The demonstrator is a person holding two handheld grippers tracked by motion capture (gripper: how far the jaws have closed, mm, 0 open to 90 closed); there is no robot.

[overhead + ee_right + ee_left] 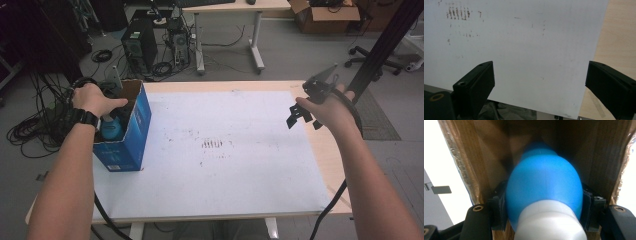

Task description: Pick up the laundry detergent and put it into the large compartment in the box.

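Left gripper (544, 220) clamps a blue rubber bulb with white neck (544, 187) inside the open blue cardboard box (131, 131), probably to lift it out; right gripper (540, 85) hovers open above the white sheet (524, 45).

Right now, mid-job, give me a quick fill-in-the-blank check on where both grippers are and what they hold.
The left gripper is shut on a ____ bottle with a white cap.
The bottle sits inside the blue ____ at the table's left edge.
The right gripper hangs over the white sheet with its jaws ____.

Missing words: blue; box; open
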